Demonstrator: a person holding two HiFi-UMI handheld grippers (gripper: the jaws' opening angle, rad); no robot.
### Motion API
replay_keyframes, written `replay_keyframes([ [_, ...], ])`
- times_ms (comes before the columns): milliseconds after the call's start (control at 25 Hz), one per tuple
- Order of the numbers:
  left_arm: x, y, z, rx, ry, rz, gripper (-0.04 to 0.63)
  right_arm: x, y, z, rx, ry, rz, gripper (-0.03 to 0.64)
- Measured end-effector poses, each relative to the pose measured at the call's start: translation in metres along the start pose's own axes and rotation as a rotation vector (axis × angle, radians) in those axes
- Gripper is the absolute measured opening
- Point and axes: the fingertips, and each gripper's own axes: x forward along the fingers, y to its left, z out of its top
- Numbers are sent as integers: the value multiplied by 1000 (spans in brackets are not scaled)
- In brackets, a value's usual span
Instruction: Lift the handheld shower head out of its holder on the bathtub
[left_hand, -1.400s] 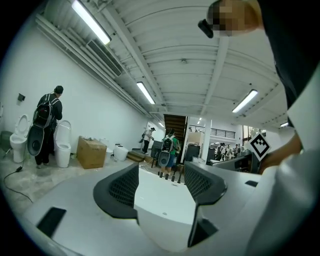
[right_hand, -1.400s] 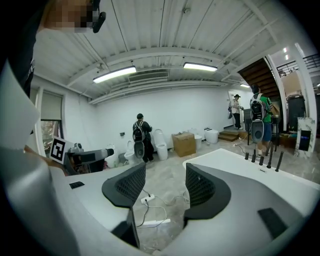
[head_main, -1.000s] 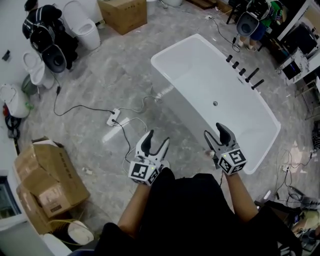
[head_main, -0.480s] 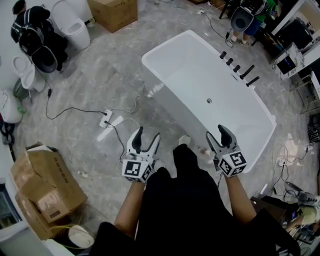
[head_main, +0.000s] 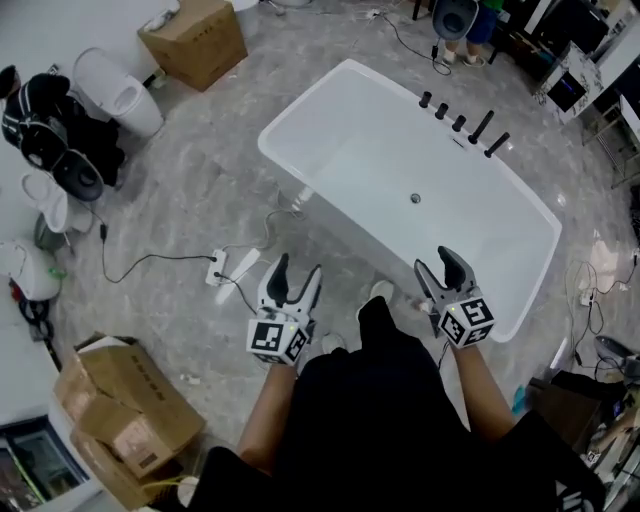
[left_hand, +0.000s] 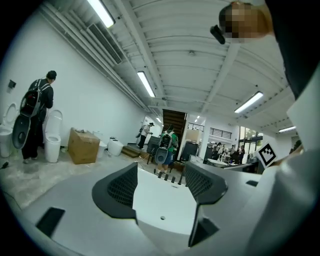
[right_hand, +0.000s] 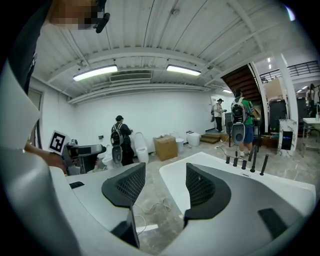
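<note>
The white bathtub stands ahead of me on the grey floor. A row of black fittings lines its far rim; the two tallest are slim black rods, and I cannot tell which is the handheld shower head. My left gripper is open over the floor, short of the tub's near side. My right gripper is open at the tub's near right rim. Both are far from the fittings. In the left gripper view the tub shows between the jaws of the left gripper. The right gripper view shows the fittings right of the right gripper.
A power strip with trailing cables lies on the floor left of the tub. Cardboard boxes and toilets stand to the left. People stand beyond the tub's far end. Equipment clutters the right edge.
I have stepped closer to the tub's near side, and one foot now shows ahead of my body. Both grippers stay open and empty, held level.
</note>
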Motion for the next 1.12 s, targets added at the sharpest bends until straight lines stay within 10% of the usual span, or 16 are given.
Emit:
replay_keyframes([
  [1120, 277, -120, -9, 102, 131, -304, 275, 40, -230, 18, 141, -19, -167, 222],
])
